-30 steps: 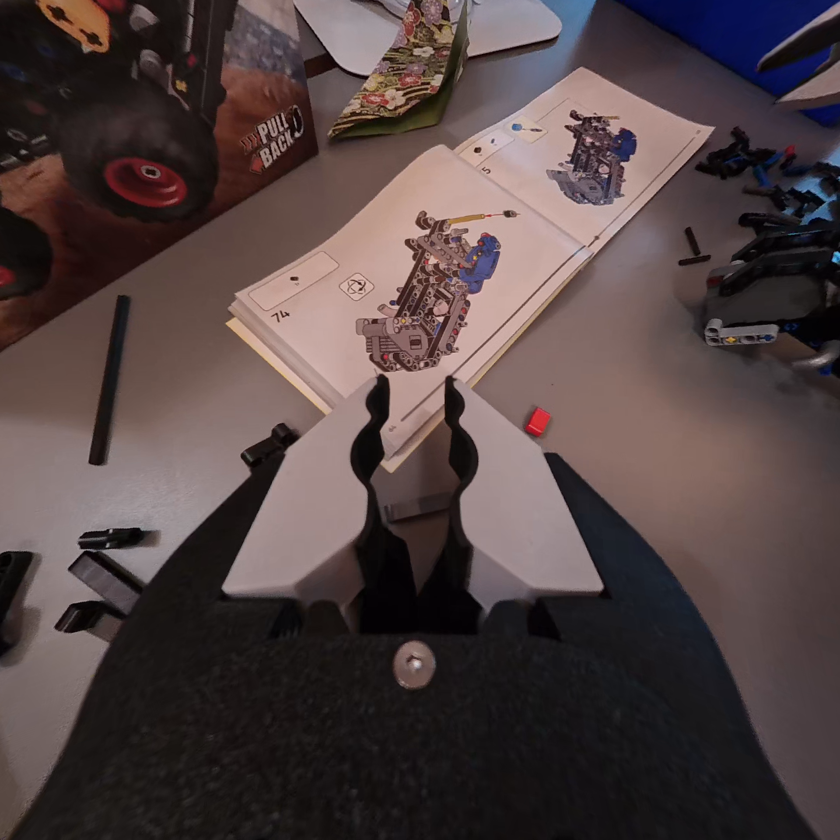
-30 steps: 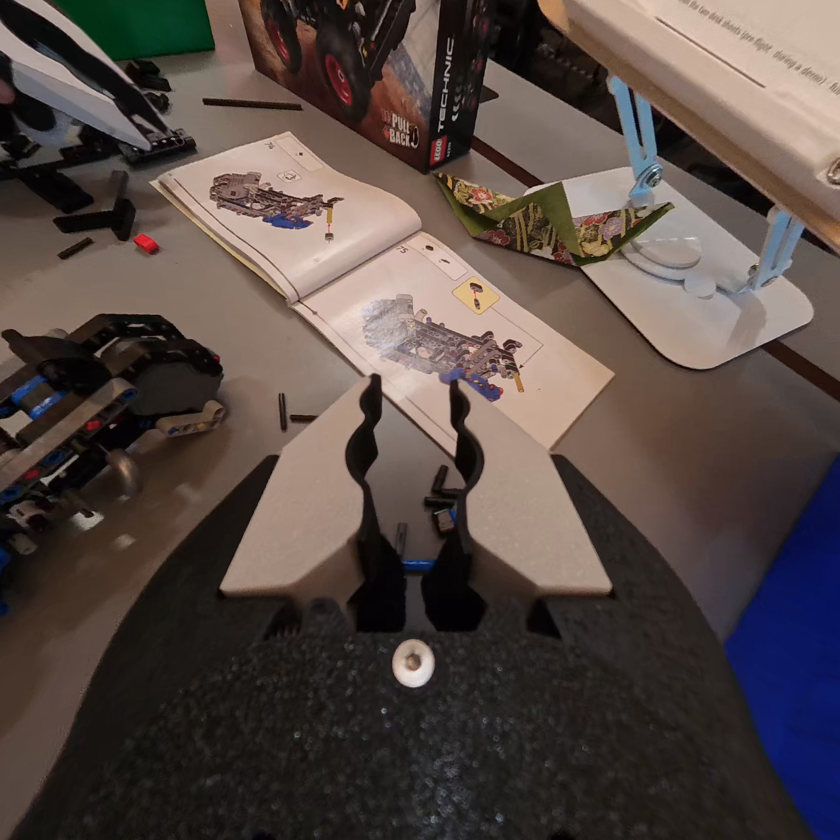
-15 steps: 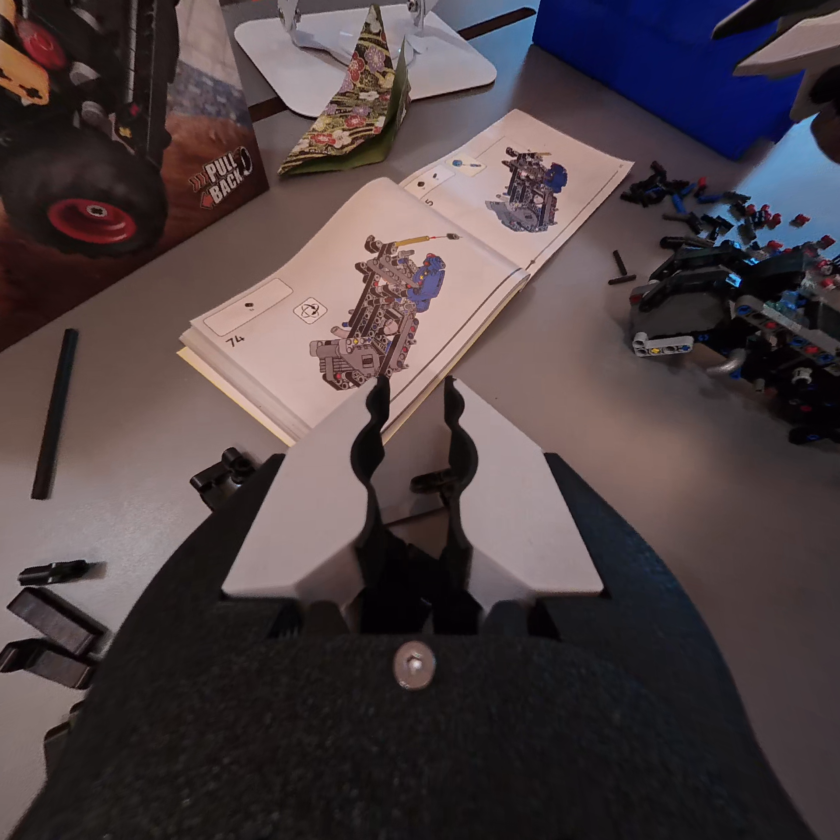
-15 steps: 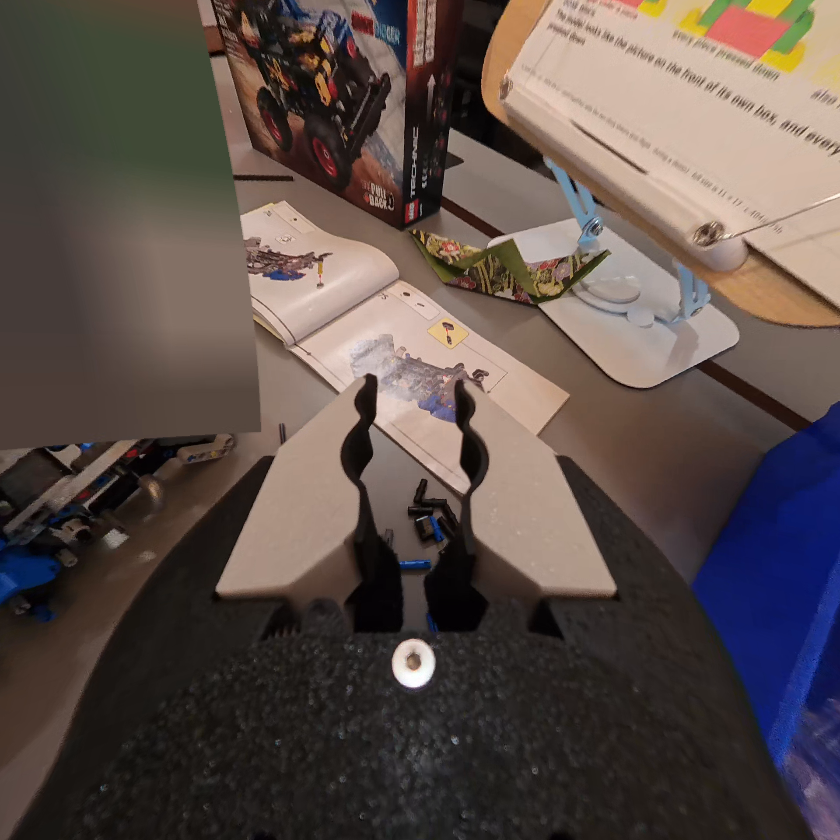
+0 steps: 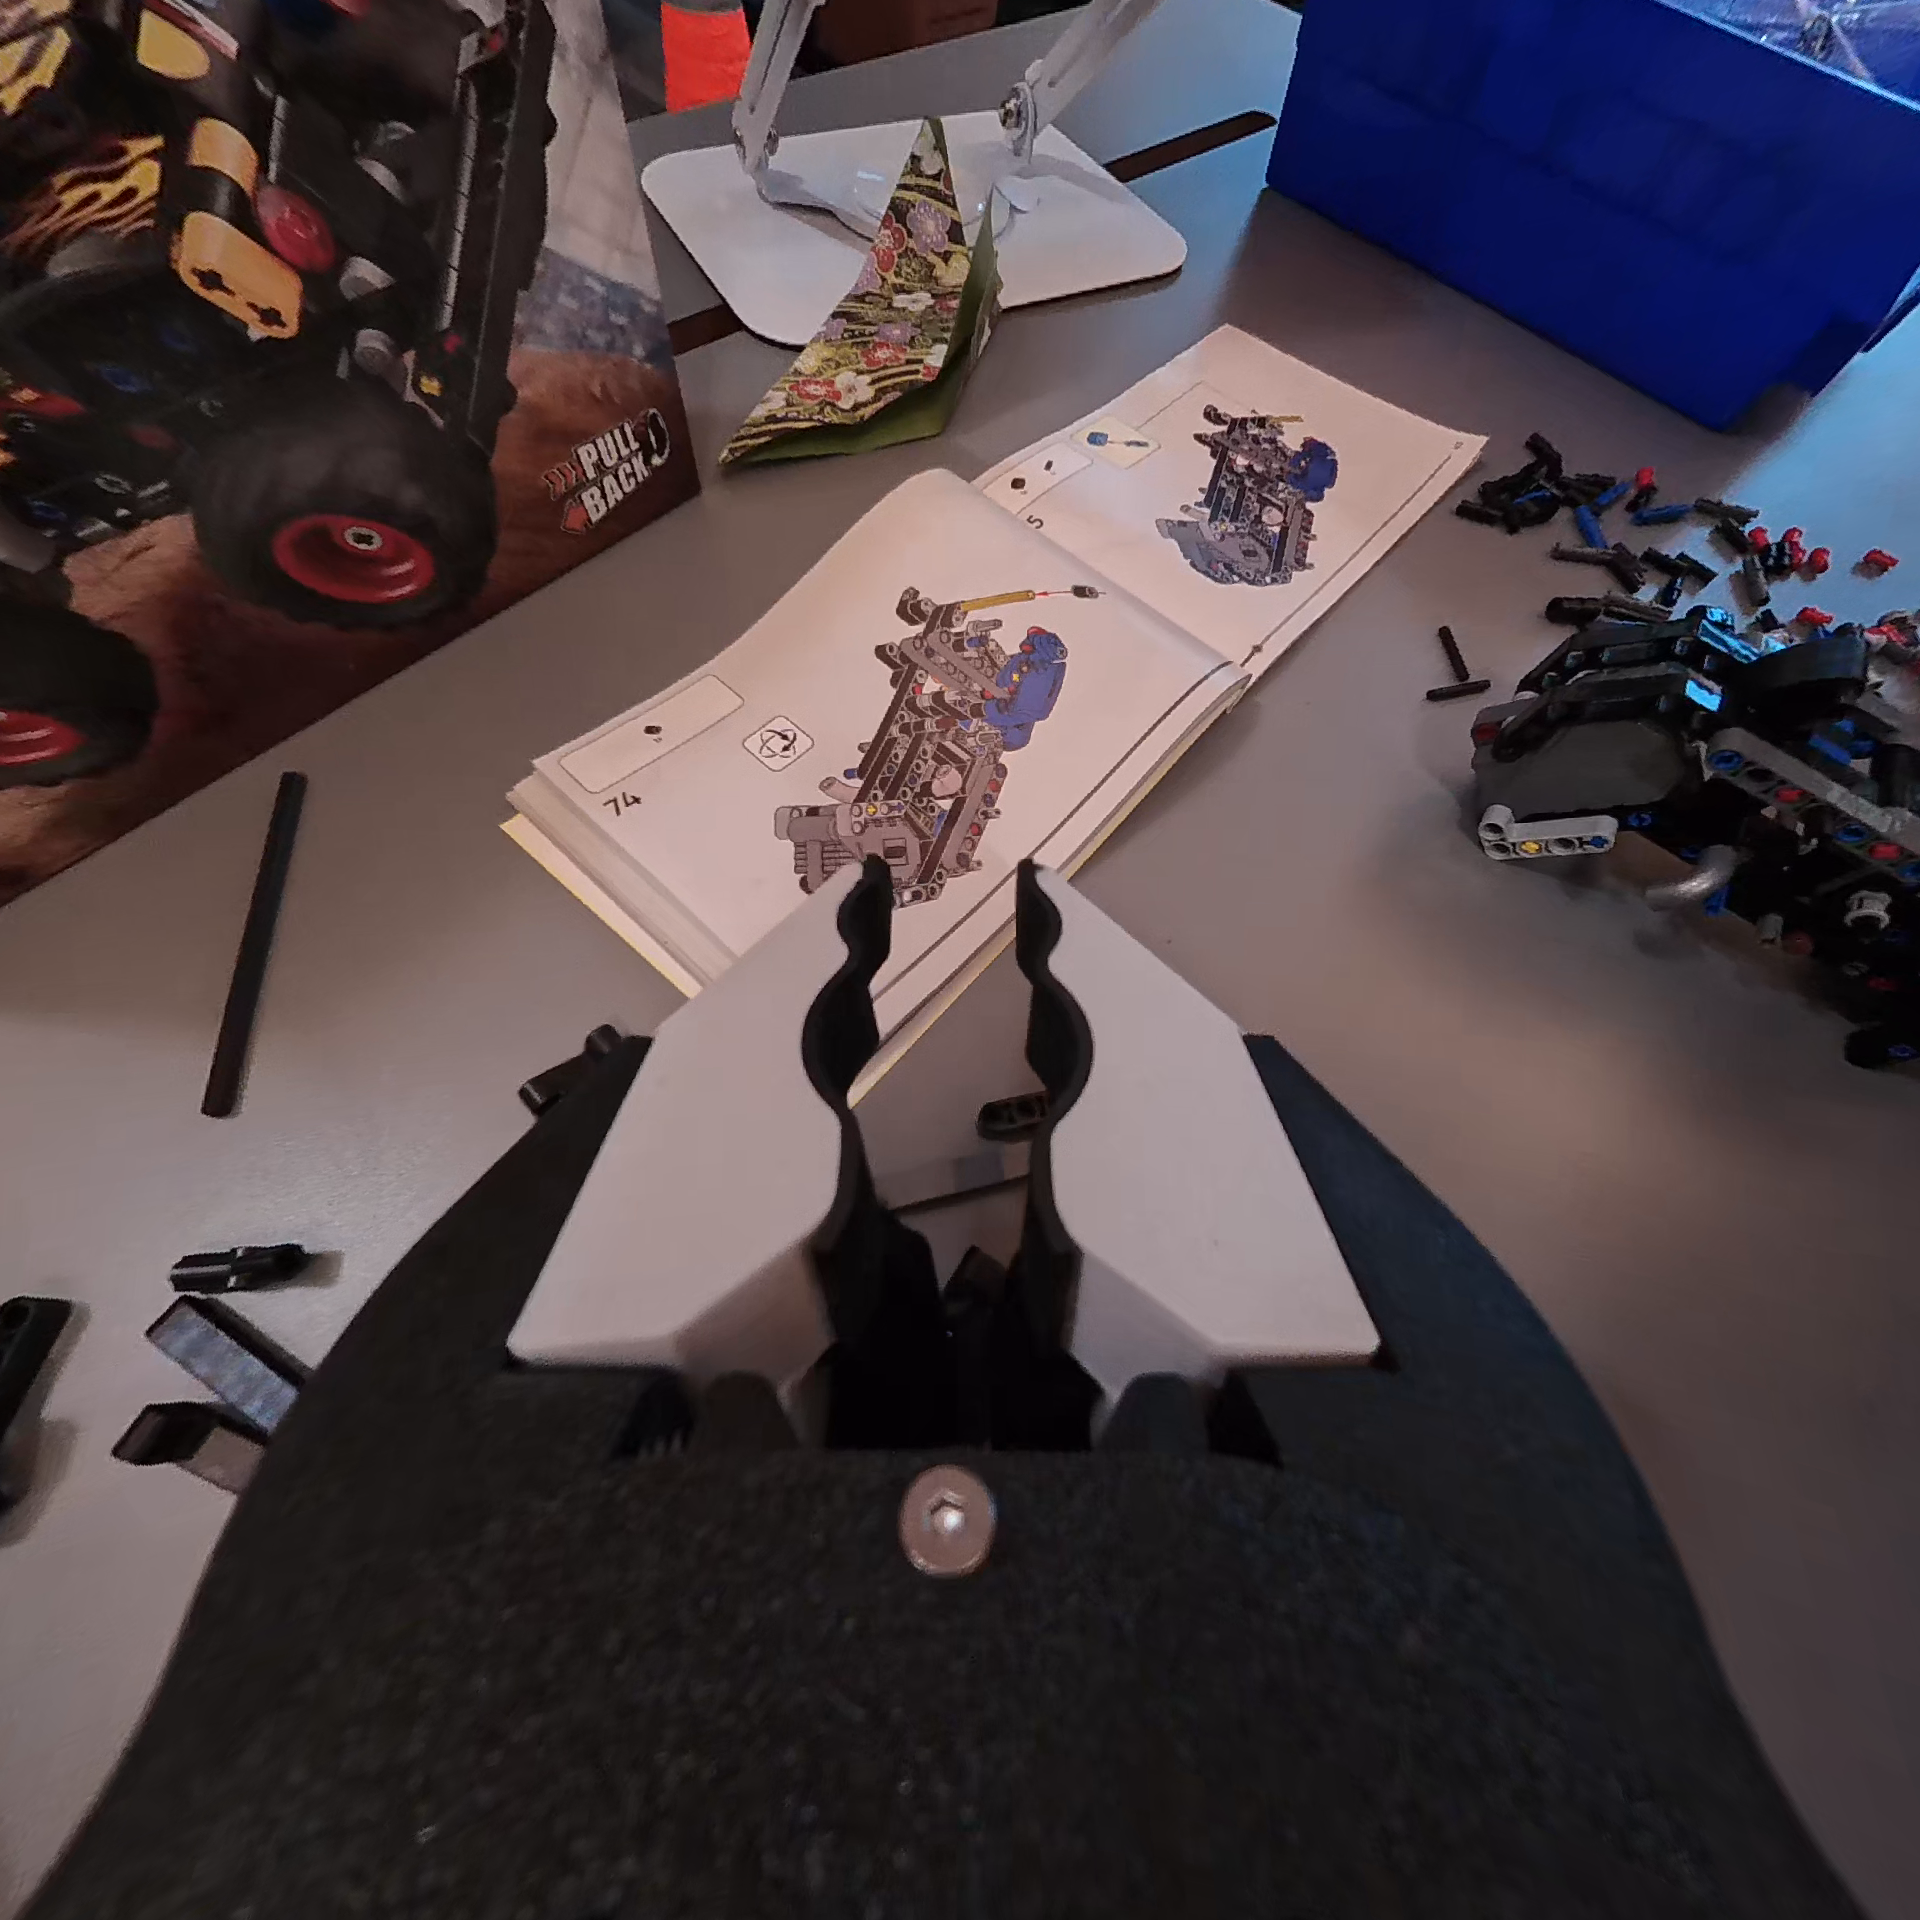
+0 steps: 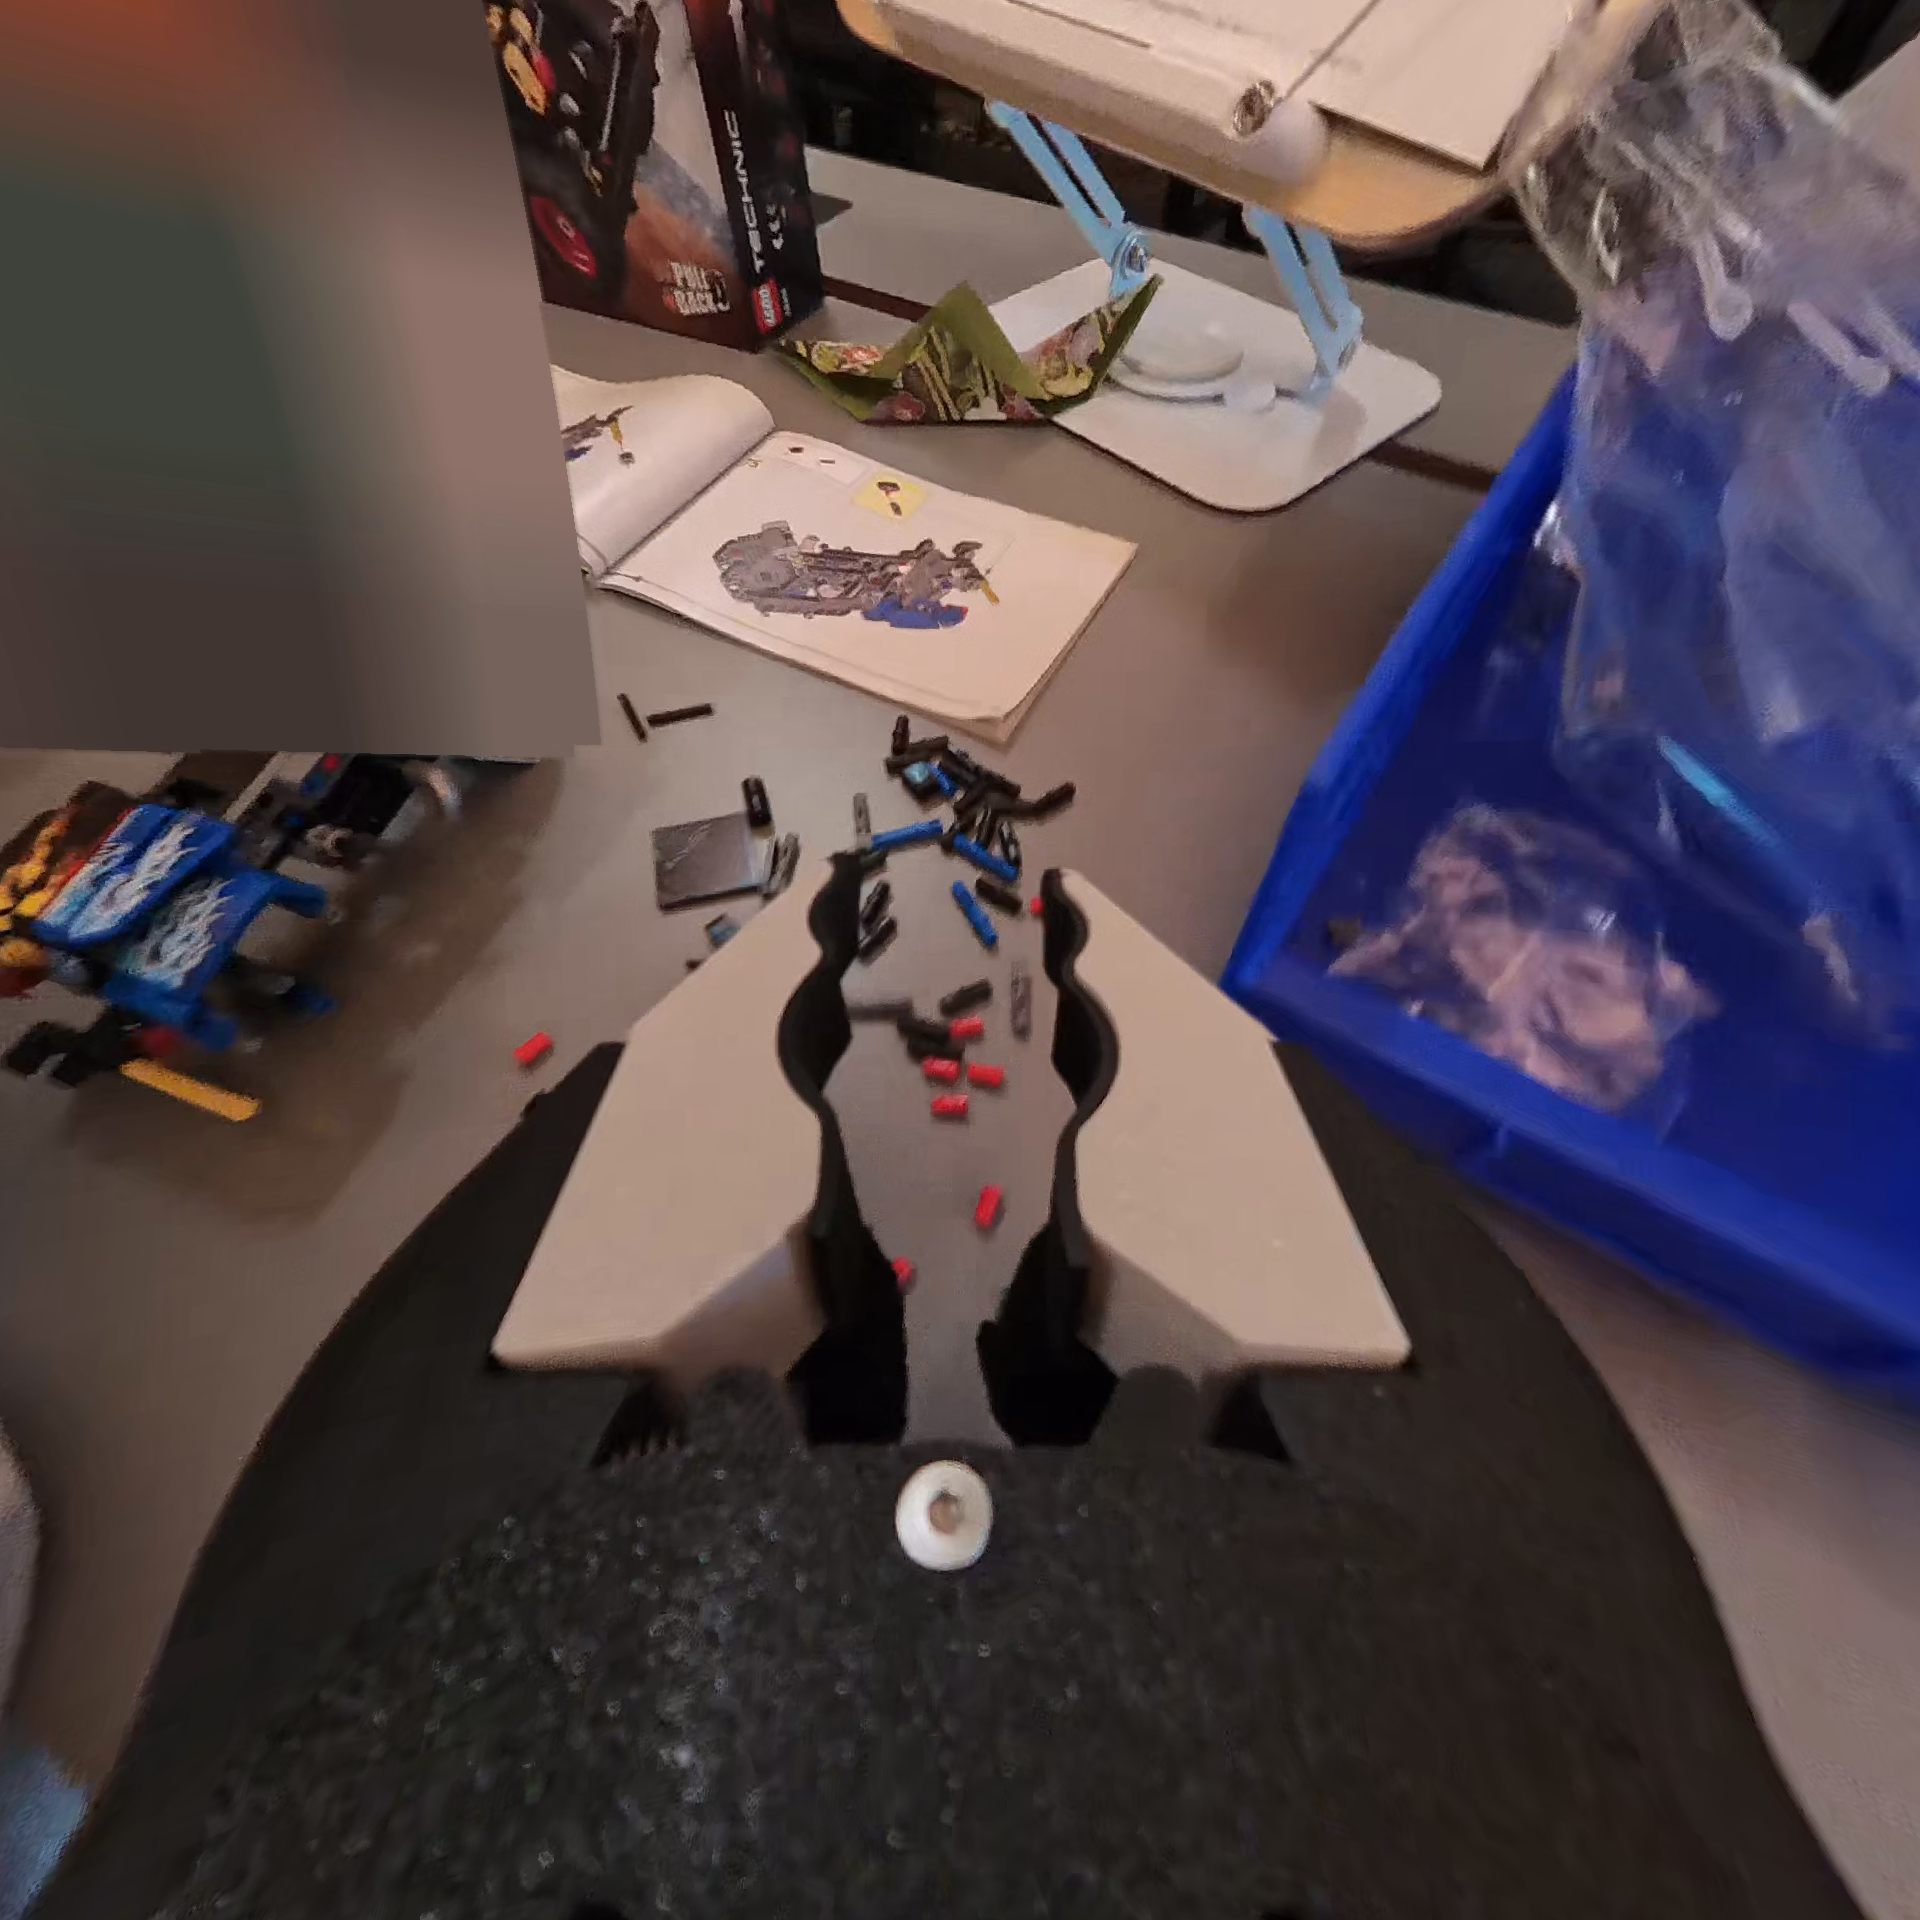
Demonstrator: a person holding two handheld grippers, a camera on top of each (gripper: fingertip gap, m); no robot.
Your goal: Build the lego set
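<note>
box: lego set box (image 5: 312, 395) stands at the far-left corner of the grey worktop (image 5: 1299, 1091), printed front toward the left wrist camera; seen edge-on in the right wrist view (image 6: 727, 208).
black axle: long rod (image 5: 255, 945) lies flat on the worktop, just in front of the box.
loose black parts: several short beams and a pin (image 5: 223, 1351) lie near the left edge.
left gripper: left gripper (image 5: 951, 883) hangs over the near corner of the booklet, jaws spread with a clear gap, nothing between them; a small black connector (image 5: 1013, 1114) lies on the worktop below the gap.
booklet: instruction booklet (image 5: 997, 665) lies open mid-worktop, pages flat, build diagrams up.
folded paper: green floral sheet (image 5: 883, 343) stands tented behind the booklet, touching the white stand base (image 5: 1091, 249).
model: part-built lego vehicle (image 5: 1725, 769), black and grey frame, sits right of the booklet, apart from it; blue flame panels show in the right wrist view (image 6: 156, 914), blurred.
small pins: black, blue and red pins (image 6: 956, 862) lie scattered between the booklet and the right gripper.
right gripper: right gripper (image 6: 951, 883) hovers over the pin scatter, jaws wide apart, empty.
bin: blue bin (image 6: 1558, 987) sits at the right edge with clear plastic bags (image 6: 1538, 956) inside.
</note>
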